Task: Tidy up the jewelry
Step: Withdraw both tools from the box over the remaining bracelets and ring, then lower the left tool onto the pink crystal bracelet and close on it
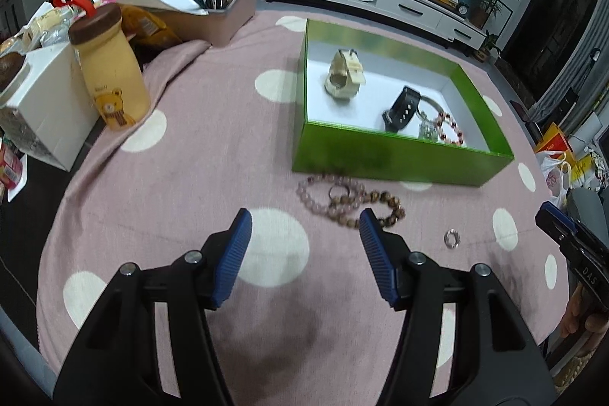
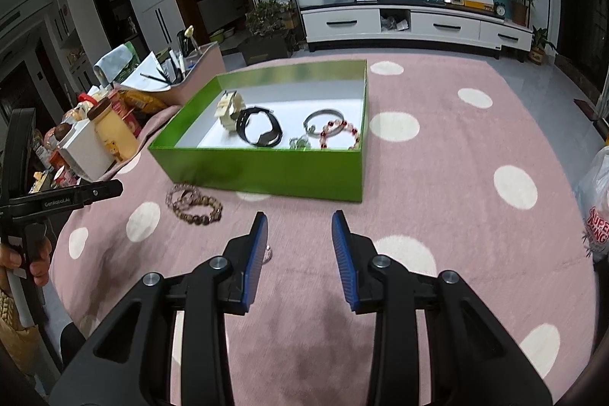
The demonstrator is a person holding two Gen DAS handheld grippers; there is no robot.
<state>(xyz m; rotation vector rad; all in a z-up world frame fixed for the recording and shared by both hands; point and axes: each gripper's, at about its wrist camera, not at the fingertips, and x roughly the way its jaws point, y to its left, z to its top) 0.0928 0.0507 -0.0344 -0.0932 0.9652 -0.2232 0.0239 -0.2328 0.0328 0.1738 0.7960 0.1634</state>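
A green box (image 1: 396, 160) (image 2: 266, 174) stands on the pink dotted cloth. It holds a cream watch (image 1: 344, 75) (image 2: 228, 109), a black watch (image 1: 401, 109) (image 2: 260, 128), a silver bangle (image 2: 323, 118) and a red bead bracelet (image 1: 451, 128) (image 2: 340, 134). In front of the box lie a pink bead bracelet (image 1: 316, 193) (image 2: 179, 193) and a brown bead bracelet (image 1: 365, 210) (image 2: 201, 212). A small silver ring (image 1: 452, 238) (image 2: 268, 253) lies apart on the cloth. My left gripper (image 1: 304, 227) is open and empty, just short of the bracelets. My right gripper (image 2: 298, 227) is open and empty; the ring is beside its left finger.
A yellow bear bottle (image 1: 112, 75), a white box (image 1: 49, 101), snacks and a pen organizer (image 1: 224, 10) crowd the table's left side. A plastic bag (image 2: 597, 208) hangs off the right edge. A TV cabinet (image 2: 415, 25) stands behind.
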